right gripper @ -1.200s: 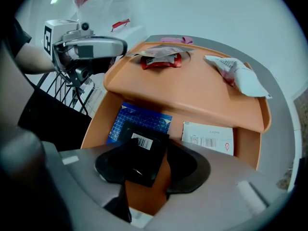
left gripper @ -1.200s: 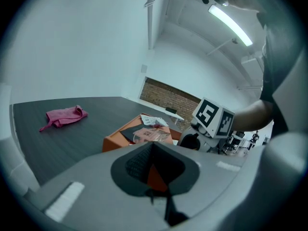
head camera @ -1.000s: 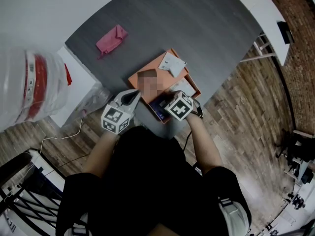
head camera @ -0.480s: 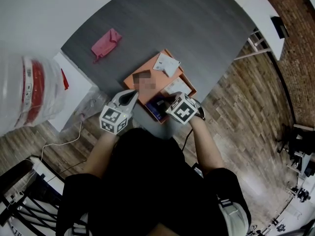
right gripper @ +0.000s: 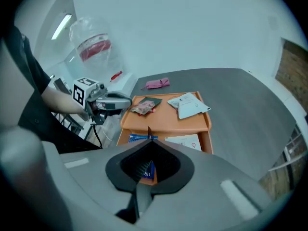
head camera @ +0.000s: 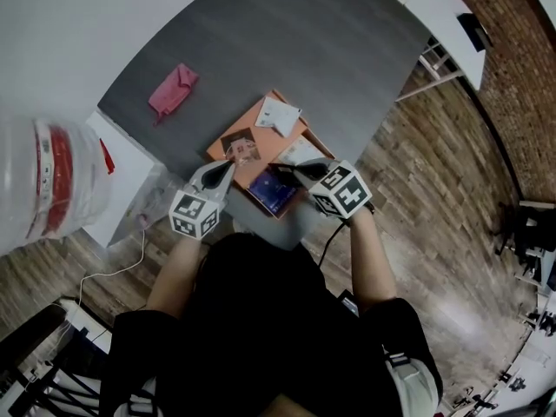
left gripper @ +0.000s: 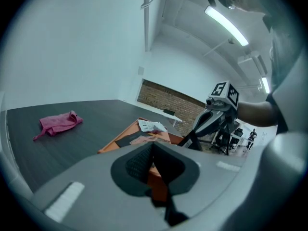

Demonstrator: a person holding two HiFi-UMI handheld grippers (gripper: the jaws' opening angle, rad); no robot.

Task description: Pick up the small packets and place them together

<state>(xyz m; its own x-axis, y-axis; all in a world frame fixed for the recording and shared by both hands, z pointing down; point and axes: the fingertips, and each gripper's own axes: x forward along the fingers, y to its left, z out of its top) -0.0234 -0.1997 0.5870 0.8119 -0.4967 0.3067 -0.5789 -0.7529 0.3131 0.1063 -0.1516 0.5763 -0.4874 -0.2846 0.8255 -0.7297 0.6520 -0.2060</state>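
The right claw (right gripper: 148,134) is closed on what looks like a thin dark packet (right gripper: 148,127), seen edge-on at its tips. It hangs above the near part of the orange tray (right gripper: 166,115), which sits on the grey desk (head camera: 304,42). Below it lie a blue packet (right gripper: 139,137) and a flat white packet (right gripper: 183,142). On the tray's far part, ahead of and below this claw, a reddish packet (right gripper: 142,108) sits to the left and a pair of white packets (right gripper: 188,105) to the right. The left claw (left gripper: 153,146) is closed with nothing in it. It sits at the tray's near left edge, pointing toward the reddish packet, and is the nearer of the two claws to it. Any gathering spot probably lies forward and down from the right claw, so the held packet's flat face would have to turn level before release.
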